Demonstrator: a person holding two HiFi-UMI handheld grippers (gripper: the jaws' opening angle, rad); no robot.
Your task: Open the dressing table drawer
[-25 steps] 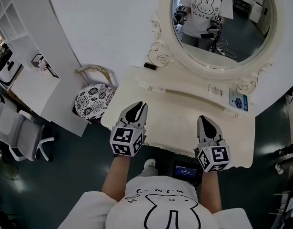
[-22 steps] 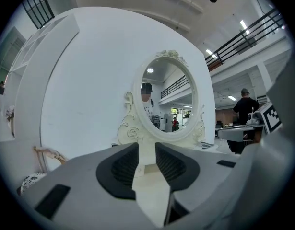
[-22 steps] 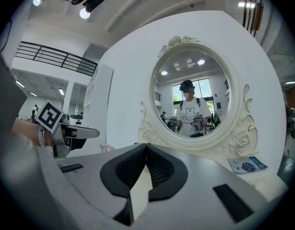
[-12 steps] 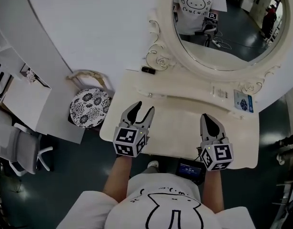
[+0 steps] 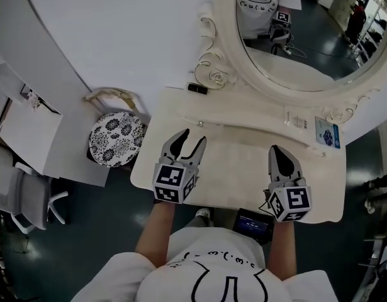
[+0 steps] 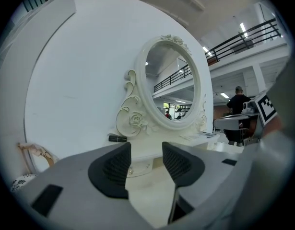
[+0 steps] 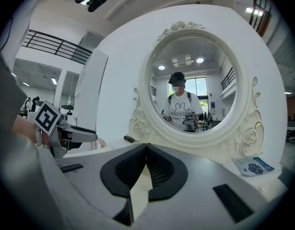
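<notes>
The cream dressing table (image 5: 162,162) carries an oval mirror (image 5: 306,36). Under the mirror runs a low drawer front (image 5: 243,129) with a small knob (image 5: 199,123). My left gripper (image 5: 189,138) hovers over the tabletop's left part, open and empty, pointing at that knob, a short way from it. In the left gripper view the drawer front (image 6: 137,166) shows between the spread pads of the left gripper (image 6: 146,159). My right gripper (image 5: 280,151) hangs over the tabletop's right part, shut with nothing in it; the right gripper (image 7: 146,148) has its pads touching at the tips.
A black tube (image 5: 197,88) lies at the mirror's left foot and a blue card (image 5: 327,133) at its right. A floral stool (image 5: 115,138) stands left of the table. A black device (image 5: 251,222) sits below the front edge. A grey chair (image 5: 17,194) stands far left.
The left jaws have gone from nearly shut to wide open. Both grippers have moved forward over the tabletop toward the mirror and a little lower. The right jaws stayed shut.
</notes>
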